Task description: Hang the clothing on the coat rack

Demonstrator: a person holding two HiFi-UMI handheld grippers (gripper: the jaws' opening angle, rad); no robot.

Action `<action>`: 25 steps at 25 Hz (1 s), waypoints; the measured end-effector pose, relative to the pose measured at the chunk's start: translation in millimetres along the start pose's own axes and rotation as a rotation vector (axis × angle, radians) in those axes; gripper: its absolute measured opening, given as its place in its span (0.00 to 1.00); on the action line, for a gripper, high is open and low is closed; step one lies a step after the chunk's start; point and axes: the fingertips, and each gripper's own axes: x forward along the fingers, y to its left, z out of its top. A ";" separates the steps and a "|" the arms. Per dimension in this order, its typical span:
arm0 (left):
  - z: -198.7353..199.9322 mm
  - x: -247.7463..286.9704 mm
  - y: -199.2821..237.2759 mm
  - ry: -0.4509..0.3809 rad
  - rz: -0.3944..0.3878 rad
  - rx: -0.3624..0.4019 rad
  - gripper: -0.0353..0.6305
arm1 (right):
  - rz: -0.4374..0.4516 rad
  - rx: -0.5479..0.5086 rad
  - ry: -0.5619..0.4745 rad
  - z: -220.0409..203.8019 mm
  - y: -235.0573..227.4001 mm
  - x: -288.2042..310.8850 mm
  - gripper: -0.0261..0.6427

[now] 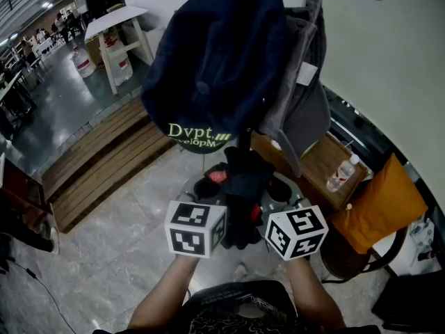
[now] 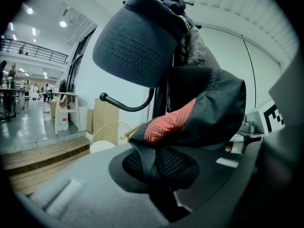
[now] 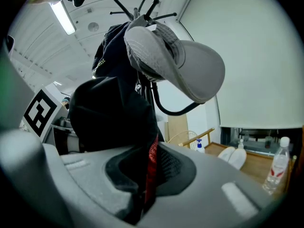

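"Black cloth, matte and crumpled, with a red mesh panel (image 2: 168,122) sewn into it. That is the black garment (image 1: 242,186) I am handling," I say over the link.

"Which claw has it?"

"Both. My left gripper (image 2: 156,189) is pinched tight on one fold, with dark open-weave netting bunched right at the jaws. My right gripper (image 3: 142,191) is closed on another fold, and a thin red strip runs down into the pinch. From the head camera, the left marker cube (image 1: 195,228) and the right marker cube (image 1: 297,232) sit side by side with the garment rising between them."

"Is it on the coat rack (image 3: 142,8)?"

"Not on any hook. It hangs from my claws just in front of the pole, below the two caps. Whether it is itself a cap or some other piece I cannot tell, bunched as it is."

"What hangs there already?"

"A navy cap (image 1: 215,54) with a stiff brim crossed by rows of stitching. Beside it is a grey cap (image 3: 183,63) with a rounded brim. Thin black prongs fan out at the top, and a curved black hook (image 2: 124,106) with a ball tip sweeps out lower down."

"Any lettering?"

"'Dvpt.' in pale yellow-green on the navy cap. A smaller line beneath reads partly 'elopM', and the rest is cut off."

"And to the right?"

"A clear plastic bottle (image 1: 342,172) on a wooden table (image 1: 316,160), near an orange cushion (image 1: 375,204)."
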 end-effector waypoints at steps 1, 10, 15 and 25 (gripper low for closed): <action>-0.5 0.5 0.6 0.001 0.001 0.001 0.10 | 0.000 0.000 0.001 -0.6 -0.2 0.6 0.09; -6.5 5.5 3.2 0.016 0.006 -0.001 0.10 | -0.014 -0.001 0.015 -8.1 -5.0 3.6 0.09; -11.6 8.4 2.8 0.030 0.002 -0.007 0.10 | -0.020 -0.005 0.026 -14.4 -8.1 4.9 0.09; -22.3 11.7 2.0 0.055 -0.009 -0.020 0.10 | -0.021 0.004 0.046 -24.7 -10.2 7.1 0.09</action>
